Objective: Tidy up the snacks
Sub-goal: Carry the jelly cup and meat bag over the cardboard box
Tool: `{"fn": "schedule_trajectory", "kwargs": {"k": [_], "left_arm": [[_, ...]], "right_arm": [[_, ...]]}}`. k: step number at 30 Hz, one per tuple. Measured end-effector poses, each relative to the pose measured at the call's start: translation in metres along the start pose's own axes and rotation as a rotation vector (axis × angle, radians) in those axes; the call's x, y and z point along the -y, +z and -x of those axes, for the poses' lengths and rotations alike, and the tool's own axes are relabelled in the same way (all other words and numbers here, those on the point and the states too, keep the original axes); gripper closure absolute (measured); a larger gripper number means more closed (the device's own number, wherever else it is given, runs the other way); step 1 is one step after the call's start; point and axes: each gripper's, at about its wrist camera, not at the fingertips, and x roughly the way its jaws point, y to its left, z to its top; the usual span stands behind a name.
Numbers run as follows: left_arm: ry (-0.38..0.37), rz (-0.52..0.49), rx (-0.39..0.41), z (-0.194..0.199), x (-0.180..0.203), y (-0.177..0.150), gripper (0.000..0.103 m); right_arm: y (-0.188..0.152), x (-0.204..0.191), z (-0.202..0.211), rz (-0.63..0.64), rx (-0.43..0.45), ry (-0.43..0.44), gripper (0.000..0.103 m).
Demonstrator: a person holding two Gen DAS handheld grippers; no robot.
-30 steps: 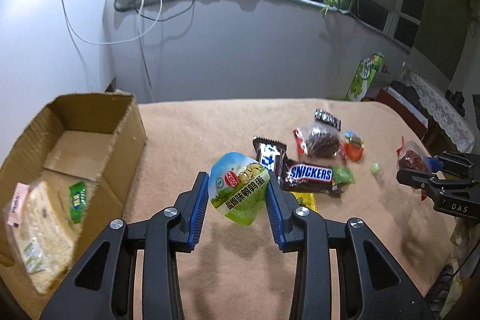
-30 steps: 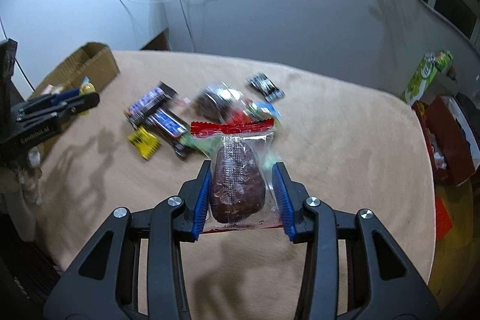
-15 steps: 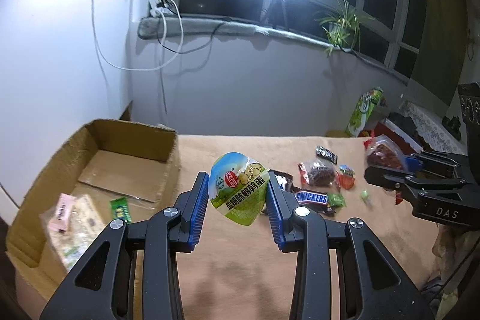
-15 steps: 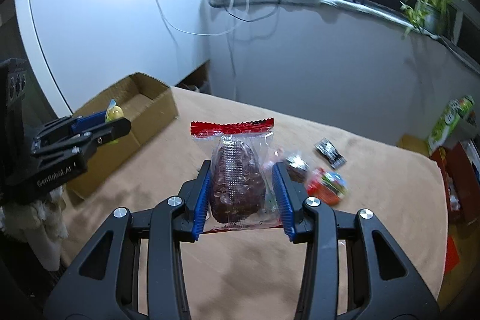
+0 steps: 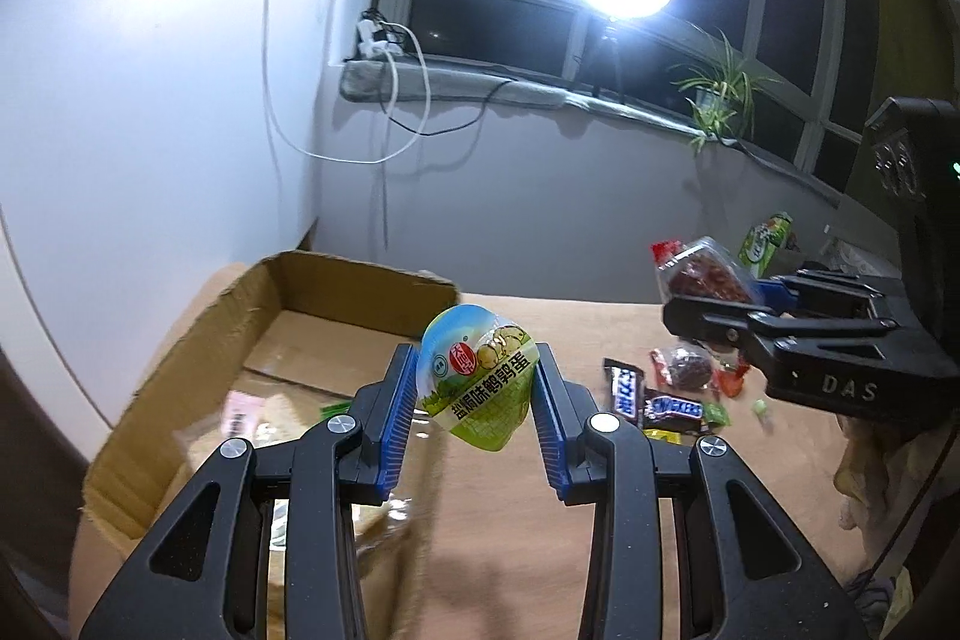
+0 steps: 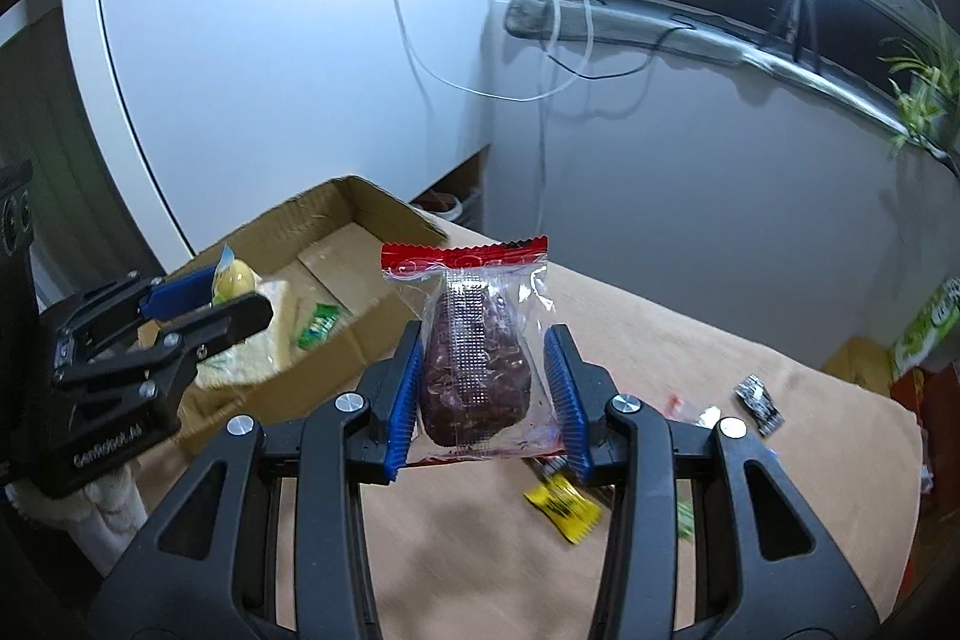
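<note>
The table (image 5: 540, 550), under a tan cloth, carried an open cardboard box (image 5: 198, 358) at its left end, flaps up, with a pale bread pack (image 6: 264, 334) and a small green sachet (image 6: 316, 332) inside. The right gripper (image 6: 486, 391) pinched a clear packet of dark dried meat (image 6: 477, 370) by its sides, long axis upright and its red crimped seal on top, held in the air over the table beside the box's near wall. The left gripper (image 5: 474, 400) clamped a green egg cup snack (image 5: 477, 376) between its blue pads, foil lid facing the camera and tapered end pointing down, above the box's right wall. No object stood between either load and the box opening. Further right on the cloth lay a Snickers bar (image 5: 672, 407), another dark chocolate bar (image 5: 624, 385), a yellow wrapper (image 6: 563, 508) and a small black packet (image 6: 757, 403).
</note>
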Motion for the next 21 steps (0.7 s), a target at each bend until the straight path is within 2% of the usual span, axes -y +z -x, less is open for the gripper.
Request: {"fn": "schedule_trajectory", "kwargs": {"k": [10,21], "left_arm": [[0.048,0.046,0.004,0.007,-0.037,-0.005,0.068],[0.091,0.094,0.005,0.011,-0.069,-0.009,0.068]], "right_arm": [[0.026,-0.043,-0.04,0.059,-0.029,0.066,0.061],[0.042,-0.065,-0.077,0.103,-0.065,0.089,0.061]]}}
